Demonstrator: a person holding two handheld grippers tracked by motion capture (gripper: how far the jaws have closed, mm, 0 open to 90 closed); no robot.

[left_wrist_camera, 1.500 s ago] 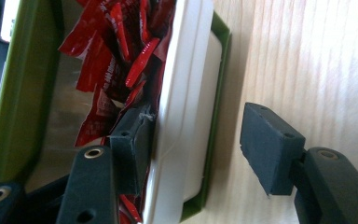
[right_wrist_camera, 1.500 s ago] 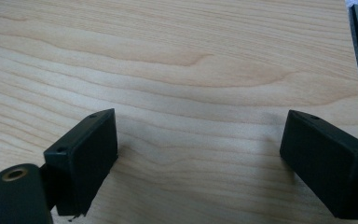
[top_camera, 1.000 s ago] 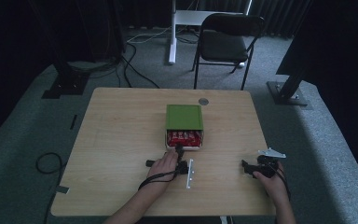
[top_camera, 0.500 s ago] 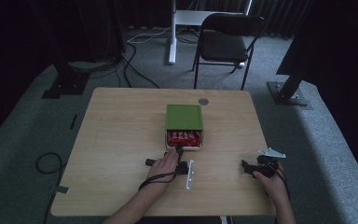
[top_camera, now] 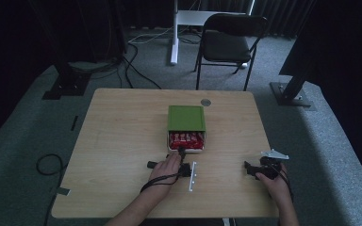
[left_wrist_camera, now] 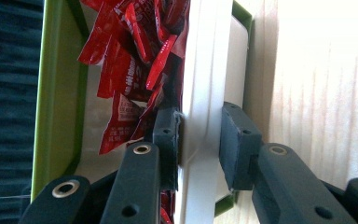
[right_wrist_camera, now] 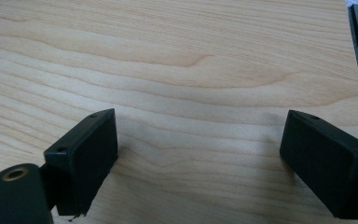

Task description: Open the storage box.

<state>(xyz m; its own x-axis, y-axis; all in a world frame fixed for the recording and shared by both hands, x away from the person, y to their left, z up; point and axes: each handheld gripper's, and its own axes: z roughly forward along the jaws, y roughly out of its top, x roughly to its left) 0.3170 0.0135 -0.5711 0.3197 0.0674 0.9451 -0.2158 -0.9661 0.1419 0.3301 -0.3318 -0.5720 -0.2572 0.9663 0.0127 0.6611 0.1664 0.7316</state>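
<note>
Drawer (left_wrist_camera: pixel 200 84) front sits clamped in the left claw (left_wrist_camera: pixel 199 140), mid-surface, pulled partway out of the green box (top_camera: pixel 185 117) toward the near edge; right claw (right_wrist_camera: pixel 200 158) gapes empty, far right.

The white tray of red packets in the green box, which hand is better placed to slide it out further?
Left, probably. The left gripper is already clamped on the white tray's front wall, beside the red packets. The right gripper is open over bare table, well off to the side of the green box.

Black folding chair (top_camera: pixel 233 44) behind table; white strip (top_camera: pixel 192 176) on tabletop
</note>
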